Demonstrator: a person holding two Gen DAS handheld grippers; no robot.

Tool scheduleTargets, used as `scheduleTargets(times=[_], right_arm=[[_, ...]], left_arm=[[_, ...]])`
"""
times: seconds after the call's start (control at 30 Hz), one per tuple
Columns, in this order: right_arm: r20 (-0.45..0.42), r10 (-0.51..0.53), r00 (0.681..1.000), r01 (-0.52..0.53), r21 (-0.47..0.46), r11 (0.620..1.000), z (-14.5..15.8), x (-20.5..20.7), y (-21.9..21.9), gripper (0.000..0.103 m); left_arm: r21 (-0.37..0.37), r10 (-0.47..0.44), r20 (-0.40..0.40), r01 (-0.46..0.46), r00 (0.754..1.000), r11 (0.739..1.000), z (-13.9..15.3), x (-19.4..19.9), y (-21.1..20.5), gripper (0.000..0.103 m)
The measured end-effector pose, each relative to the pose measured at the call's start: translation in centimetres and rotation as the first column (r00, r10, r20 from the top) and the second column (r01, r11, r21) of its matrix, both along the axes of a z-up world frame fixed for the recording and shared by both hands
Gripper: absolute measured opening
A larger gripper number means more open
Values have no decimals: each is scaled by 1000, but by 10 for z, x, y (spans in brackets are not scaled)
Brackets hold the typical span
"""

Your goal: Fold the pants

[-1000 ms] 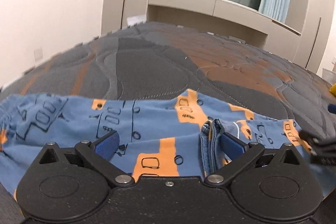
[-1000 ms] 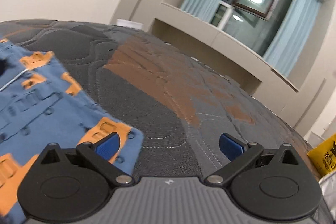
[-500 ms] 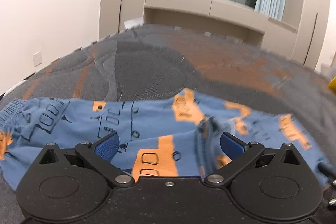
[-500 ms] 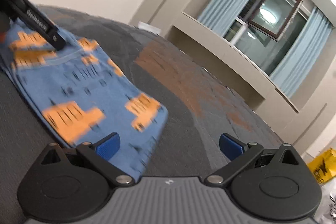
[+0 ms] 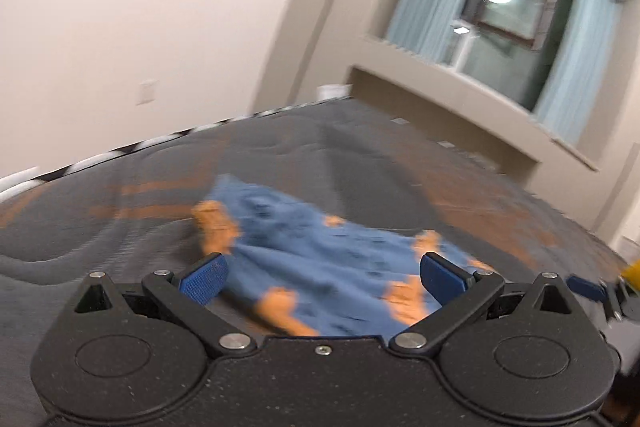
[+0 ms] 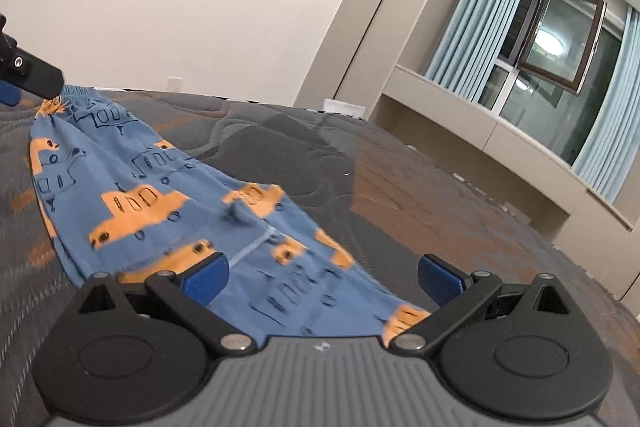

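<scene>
Blue pants (image 6: pixel 168 211) printed with orange trucks lie flat on the grey quilted bed (image 6: pixel 440 203), while both the left gripper (image 5: pixel 322 277) and the right gripper (image 6: pixel 322 277) hover above them, fingers spread and empty.

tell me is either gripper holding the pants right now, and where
Nothing is held. The left gripper and right gripper are both open above the pants, which lie on the bed.

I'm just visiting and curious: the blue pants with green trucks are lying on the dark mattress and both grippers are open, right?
Nearly. The trucks printed on the blue pants are orange, not green; the right wrist view shows them sharply. The rest holds: the pants lie on the dark mattress, and the left gripper and right gripper are both open.
</scene>
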State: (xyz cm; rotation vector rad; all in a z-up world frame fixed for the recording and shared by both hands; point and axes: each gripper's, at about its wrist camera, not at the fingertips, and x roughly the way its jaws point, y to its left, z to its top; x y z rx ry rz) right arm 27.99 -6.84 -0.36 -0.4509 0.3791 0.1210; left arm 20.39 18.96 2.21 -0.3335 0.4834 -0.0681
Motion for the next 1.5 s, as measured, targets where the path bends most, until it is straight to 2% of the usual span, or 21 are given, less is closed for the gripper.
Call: scheduleTargets(times=[0.1,0.23,0.33,0.4,0.53,0.6,0.67,0.77,0.87,0.93,1.0,1.1,1.23,1.27,1.3,1.33,1.4,1.5], right_arm=[[-41,7,999,-7,-3,1000,-13,9,10,103],[-56,2,998,-1,13,1000,-20,10,7,103],[-48,0,999,1,11,1000,-24,8,6,103],[-29,-3,1000,2,-16,1000,-25,4,10,103],[-9,-1,1000,1,-54,999,-26,0,14,103],[-10,0,1000,0,-51,999,-26,0,13,103],[-16,2,1000,-3,-40,999,-26,1,11,103],[-22,4,1000,-4,-28,1000,-25,1,9,103],[-21,4,1000,-5,-29,1000,-25,1,8,103],[-22,4,1000,-5,-29,1000,-25,1,8,103],[-22,4,1000,-5,-28,1000,-25,1,8,103],[-22,5,1000,-5,-27,1000,-25,1,8,103],[-22,5,1000,-5,-28,1000,-25,1,9,103],[-21,5,1000,-5,-29,1000,-25,1,9,103],[-21,5,1000,-6,-29,1000,-25,1,9,103],[-21,5,1000,-6,-30,1000,-25,1,9,103],[-20,5,1000,-5,-33,999,-25,1,8,103],[-19,4,1000,-5,-34,999,-24,1,8,103]], left_arm=[[9,24,-1,-24,1000,1000,14,11,18,102],[65,88,32,-90,996,994,39,25,39,102],[74,123,4,-123,992,990,37,33,54,102],[26,128,-40,-127,991,992,21,36,64,102],[-140,93,-148,-115,985,983,-17,41,75,102],[-160,66,-166,-93,984,983,-29,42,68,102],[-93,84,-133,-97,988,991,-32,40,55,102],[-66,70,-118,-78,991,995,-35,45,47,102],[-117,34,-81,-43,996,992,-37,44,48,102],[-173,-30,-48,22,998,985,-38,47,46,102],[-183,-83,-34,75,996,980,-41,49,40,102],[-168,-91,-49,81,995,982,-46,53,35,102],[-232,-83,-39,72,996,970,-50,55,42,101],[-246,-71,-34,61,997,967,-50,55,44,96],[-245,-41,-29,33,999,969,-51,53,47,83],[-237,-8,-25,1,1000,971,-49,51,47,74],[-228,24,-39,-32,999,973,-51,53,49,44],[-272,34,-62,-50,997,961,-56,58,55,36]])
